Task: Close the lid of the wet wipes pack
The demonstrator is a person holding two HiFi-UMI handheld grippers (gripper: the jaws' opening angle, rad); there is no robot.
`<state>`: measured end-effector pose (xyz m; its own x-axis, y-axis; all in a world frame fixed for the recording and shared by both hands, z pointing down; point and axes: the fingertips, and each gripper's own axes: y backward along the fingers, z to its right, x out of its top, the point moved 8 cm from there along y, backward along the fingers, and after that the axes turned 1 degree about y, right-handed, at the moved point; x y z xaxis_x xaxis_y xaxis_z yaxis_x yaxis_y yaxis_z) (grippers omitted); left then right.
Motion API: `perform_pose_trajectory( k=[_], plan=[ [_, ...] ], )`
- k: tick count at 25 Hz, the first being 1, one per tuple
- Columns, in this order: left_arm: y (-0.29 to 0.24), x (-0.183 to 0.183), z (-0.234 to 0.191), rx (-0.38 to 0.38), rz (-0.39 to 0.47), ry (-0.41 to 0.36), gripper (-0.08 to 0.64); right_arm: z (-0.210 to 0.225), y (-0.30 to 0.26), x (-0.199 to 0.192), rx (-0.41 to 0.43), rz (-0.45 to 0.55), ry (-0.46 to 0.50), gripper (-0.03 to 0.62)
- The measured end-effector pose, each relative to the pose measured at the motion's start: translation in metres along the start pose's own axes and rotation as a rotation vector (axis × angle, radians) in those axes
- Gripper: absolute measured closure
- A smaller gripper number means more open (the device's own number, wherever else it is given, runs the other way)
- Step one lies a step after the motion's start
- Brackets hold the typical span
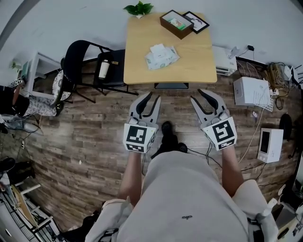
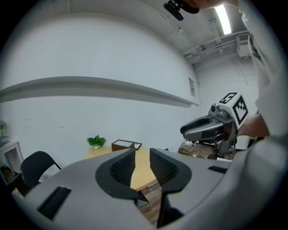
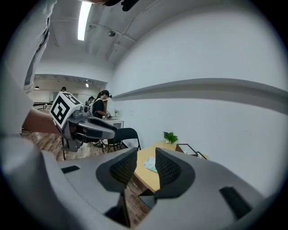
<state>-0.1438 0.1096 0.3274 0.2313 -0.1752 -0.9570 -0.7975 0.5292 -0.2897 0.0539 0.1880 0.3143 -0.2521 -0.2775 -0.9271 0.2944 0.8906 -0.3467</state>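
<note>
**Head view.** L gripper & R gripper are held side by side over the wood floor, just short of the table. Both have jaws partly apart w/ nothing betw. them. The wet wipes pack lies near table centre, well apart from both grippers. Behind it are a wooden box, a picture frame & a potted plant. A black chair stands at table's left.

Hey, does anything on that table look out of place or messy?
Only mildly. The wet wipes pack lies askew near the middle of the table, looking rumpled; whether it is open is too small to tell. The brown box and picture frame sit angled too. Nothing spilled.
</note>
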Motion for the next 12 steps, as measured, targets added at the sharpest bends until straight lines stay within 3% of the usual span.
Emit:
perform_pose_trajectory(
  k=[12],
  plan=[
    [-0.029, 0.012, -0.051, -0.054, 0.027, -0.017, 0.480, 0.011, -0.050, 0.024, -0.030, 0.007, 0.008, 0.483]
  ],
)
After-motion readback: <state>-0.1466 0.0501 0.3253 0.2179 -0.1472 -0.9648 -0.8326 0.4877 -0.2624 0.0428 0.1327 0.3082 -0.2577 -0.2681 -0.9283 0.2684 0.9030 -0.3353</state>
